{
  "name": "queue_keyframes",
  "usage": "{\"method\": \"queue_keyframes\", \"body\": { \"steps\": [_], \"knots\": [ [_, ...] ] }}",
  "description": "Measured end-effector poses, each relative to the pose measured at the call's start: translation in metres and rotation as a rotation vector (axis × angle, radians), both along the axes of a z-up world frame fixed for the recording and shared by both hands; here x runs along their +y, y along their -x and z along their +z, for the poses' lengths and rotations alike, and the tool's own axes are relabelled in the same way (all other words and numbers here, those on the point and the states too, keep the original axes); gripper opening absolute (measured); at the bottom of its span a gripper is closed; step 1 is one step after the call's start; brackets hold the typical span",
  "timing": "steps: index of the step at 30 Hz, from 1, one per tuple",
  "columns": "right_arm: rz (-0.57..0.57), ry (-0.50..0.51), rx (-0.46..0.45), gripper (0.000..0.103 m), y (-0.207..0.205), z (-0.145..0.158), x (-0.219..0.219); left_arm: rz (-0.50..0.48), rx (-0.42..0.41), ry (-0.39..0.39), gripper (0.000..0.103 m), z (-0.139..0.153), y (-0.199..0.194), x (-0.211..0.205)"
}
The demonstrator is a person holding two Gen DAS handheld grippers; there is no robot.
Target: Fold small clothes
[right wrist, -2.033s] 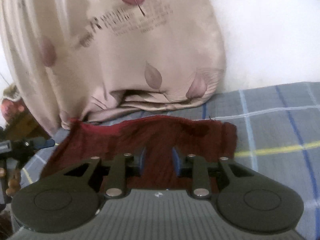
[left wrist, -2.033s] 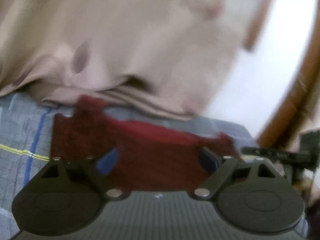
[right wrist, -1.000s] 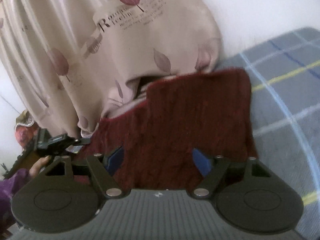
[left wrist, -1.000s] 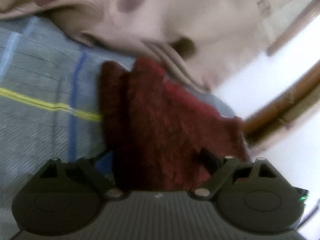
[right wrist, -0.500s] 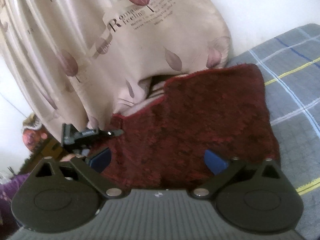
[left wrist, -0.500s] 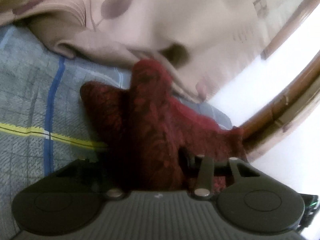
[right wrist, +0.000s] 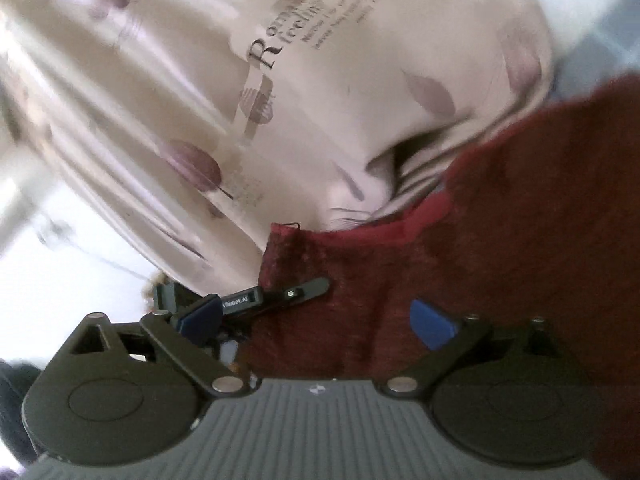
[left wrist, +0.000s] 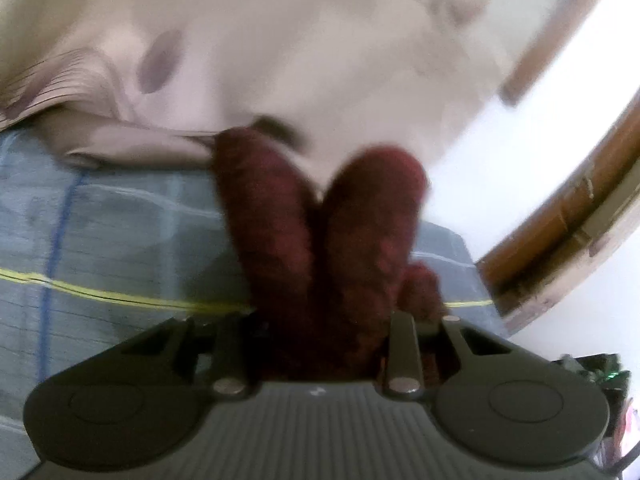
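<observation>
A small dark red knitted garment point(left wrist: 316, 248) is bunched between the fingers of my left gripper point(left wrist: 320, 344), which is shut on it; its folds rise up and hide the pads. In the right wrist view the same garment point(right wrist: 500, 248) spreads across the right and centre. My right gripper point(right wrist: 316, 320) is open just over its near edge, with blue pads point(right wrist: 432, 322) showing. The other gripper's finger point(right wrist: 276, 292) reaches onto the garment from the left.
A grey bedsheet with blue and yellow lines point(left wrist: 112, 264) lies under the garment. A beige curtain with leaf prints point(right wrist: 280, 92) hangs just behind it and shows in the left wrist view point(left wrist: 240, 60) too. A wooden frame point(left wrist: 568, 224) stands on the right.
My left gripper has shut on the red garment and lifted it into a bunch. My right gripper opened, let go of the garment and tilted over it.
</observation>
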State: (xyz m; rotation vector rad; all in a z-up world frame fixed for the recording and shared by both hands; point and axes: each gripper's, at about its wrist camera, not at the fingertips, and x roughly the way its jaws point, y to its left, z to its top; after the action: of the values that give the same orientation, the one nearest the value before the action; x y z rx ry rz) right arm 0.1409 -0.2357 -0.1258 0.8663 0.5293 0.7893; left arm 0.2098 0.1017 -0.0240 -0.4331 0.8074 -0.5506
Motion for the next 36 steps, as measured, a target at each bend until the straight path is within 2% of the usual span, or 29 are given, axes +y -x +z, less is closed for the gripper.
{"method": "queue_keyframes", "body": {
  "steps": [5,11,13,16,17,18,20,21,24,27,29,32,34,35,36],
  "knots": [
    [-0.007,-0.189,0.059,0.1,0.002,-0.008,-0.015,-0.027,0.031,0.068,0.032,0.008,0.015,-0.058],
    [-0.044,-0.426,0.172,0.101,0.009,-0.031,-0.059,-0.064,0.082,0.261,0.033,-0.027,0.031,-0.101],
    [-0.045,-0.498,0.209,0.102,0.013,-0.042,-0.07,-0.058,0.076,0.288,0.038,-0.04,0.039,-0.109],
    [-0.062,-0.551,0.25,0.102,0.017,-0.054,-0.08,-0.062,0.001,0.261,0.044,-0.048,0.052,-0.122],
    [-0.063,-0.559,0.259,0.102,0.018,-0.056,-0.081,-0.076,-0.034,0.244,0.05,-0.048,0.057,-0.127],
    [-0.063,-0.561,0.268,0.102,0.018,-0.057,-0.083,-0.083,-0.062,0.233,0.062,-0.048,0.062,-0.13],
    [-0.056,-0.54,0.28,0.102,0.017,-0.054,-0.084,-0.107,-0.119,0.234,0.083,-0.047,0.07,-0.138],
    [-0.049,-0.512,0.287,0.102,0.016,-0.05,-0.084,-0.123,-0.139,0.226,0.087,-0.046,0.076,-0.142],
    [-0.026,-0.403,0.316,0.103,0.008,-0.036,-0.085,-0.157,-0.204,0.095,0.089,-0.041,0.088,-0.16],
    [0.036,-0.252,0.328,0.103,-0.007,-0.018,-0.083,-0.152,-0.202,0.148,0.09,-0.046,0.088,-0.153],
    [0.091,-0.201,0.366,0.103,-0.02,-0.013,-0.081,-0.154,-0.207,0.198,0.09,-0.048,0.088,-0.146],
    [0.118,-0.161,0.372,0.101,-0.032,-0.006,-0.081,-0.155,-0.233,0.219,0.09,-0.052,0.096,-0.145],
    [0.12,-0.118,0.37,0.092,-0.036,-0.001,-0.077,-0.154,-0.25,0.213,0.09,-0.053,0.1,-0.145],
    [0.115,-0.076,0.361,0.083,-0.036,0.002,-0.074,-0.15,-0.262,0.201,0.091,-0.053,0.104,-0.145],
    [0.109,-0.025,0.345,0.067,-0.035,0.004,-0.071,-0.148,-0.268,0.194,0.092,-0.053,0.107,-0.145]
  ]
}}
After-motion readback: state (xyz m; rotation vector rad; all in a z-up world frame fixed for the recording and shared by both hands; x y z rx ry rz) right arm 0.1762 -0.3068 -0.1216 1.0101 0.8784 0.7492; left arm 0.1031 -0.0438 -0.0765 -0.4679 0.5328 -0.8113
